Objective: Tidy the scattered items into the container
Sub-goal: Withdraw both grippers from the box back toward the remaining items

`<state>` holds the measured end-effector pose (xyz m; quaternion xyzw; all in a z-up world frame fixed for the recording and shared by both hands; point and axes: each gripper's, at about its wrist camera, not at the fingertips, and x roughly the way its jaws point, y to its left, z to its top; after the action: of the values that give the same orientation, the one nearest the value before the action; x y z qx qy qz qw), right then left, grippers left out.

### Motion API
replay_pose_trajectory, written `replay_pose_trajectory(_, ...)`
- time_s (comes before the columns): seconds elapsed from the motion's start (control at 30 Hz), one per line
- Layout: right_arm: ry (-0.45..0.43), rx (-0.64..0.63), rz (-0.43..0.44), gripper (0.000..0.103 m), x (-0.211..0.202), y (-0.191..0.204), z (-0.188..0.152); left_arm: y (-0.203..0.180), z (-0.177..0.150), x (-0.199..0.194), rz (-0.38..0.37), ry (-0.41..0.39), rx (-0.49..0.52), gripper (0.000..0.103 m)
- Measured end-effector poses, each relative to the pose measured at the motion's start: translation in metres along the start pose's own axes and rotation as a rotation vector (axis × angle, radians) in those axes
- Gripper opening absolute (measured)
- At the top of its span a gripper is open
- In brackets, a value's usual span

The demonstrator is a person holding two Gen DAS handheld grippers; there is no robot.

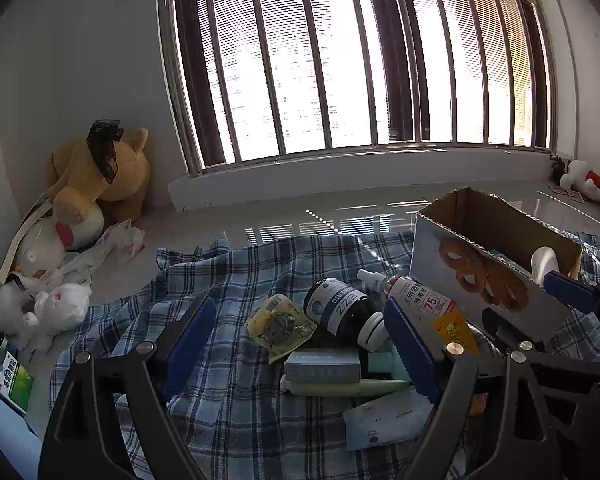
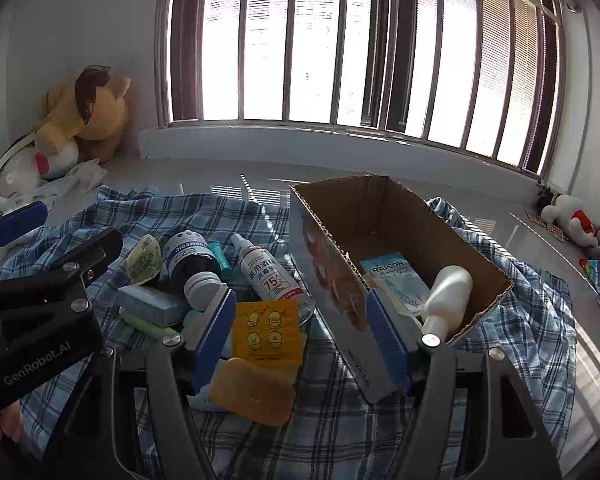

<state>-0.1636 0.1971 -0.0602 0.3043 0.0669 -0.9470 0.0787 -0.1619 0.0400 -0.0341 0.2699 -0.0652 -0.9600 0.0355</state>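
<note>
My left gripper (image 1: 300,344) stands wide open above a heap on the checked cloth (image 1: 228,412): a dark bottle (image 1: 344,312), an alcohol spray bottle (image 1: 416,292), a yellow-green packet (image 1: 280,326), a grey-blue box (image 1: 322,364) and a green tube (image 1: 340,386). Nothing touches its pads. My right gripper (image 2: 300,336) is open over a yellow cartoon sachet (image 2: 268,330) and an orange piece (image 2: 252,392); its right pad sits by the near corner of the cardboard box (image 2: 400,208). Inside the box lie a white bottle (image 2: 446,296) and a blue packet (image 2: 396,280).
Plush toys (image 1: 96,184) and a plastic bag are piled at the left wall under the barred window (image 1: 360,60). A green carton (image 1: 12,376) lies at the cloth's left edge. More toys (image 2: 572,220) sit at the far right on the glossy surface.
</note>
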Motion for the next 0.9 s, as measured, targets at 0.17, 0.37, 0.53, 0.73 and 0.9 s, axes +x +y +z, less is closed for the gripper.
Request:
replay_pose_trajectory(0.17,0.093,-0.113,0.1,0.066,0.005,0.012,-0.01,0.014,-0.021,0.01,-0.062,0.098,0.118,0.088)
replay_pose_trajectory(0.37,0.158,-0.114,0.249,0.066,0.013,0.012,-0.027,0.015,-0.046,0.016,-0.173,0.2,0.165,0.088)
replay_pose_trajectory(0.53,0.193,-0.189,0.24,0.066,0.017,0.025,-0.042,0.002,-0.057,0.02,-0.21,0.226,0.236,0.088)
replay_pose_trajectory(0.73,0.185,-0.222,0.272,0.065,0.023,0.021,-0.043,-0.021,-0.058,0.034,-0.23,0.269,0.393,0.087)
replay_pose_trajectory(0.9,0.196,-0.388,0.284,0.052,0.03,0.018,-0.048,-0.031,-0.066,0.035,-0.268,0.301,0.563,0.087)
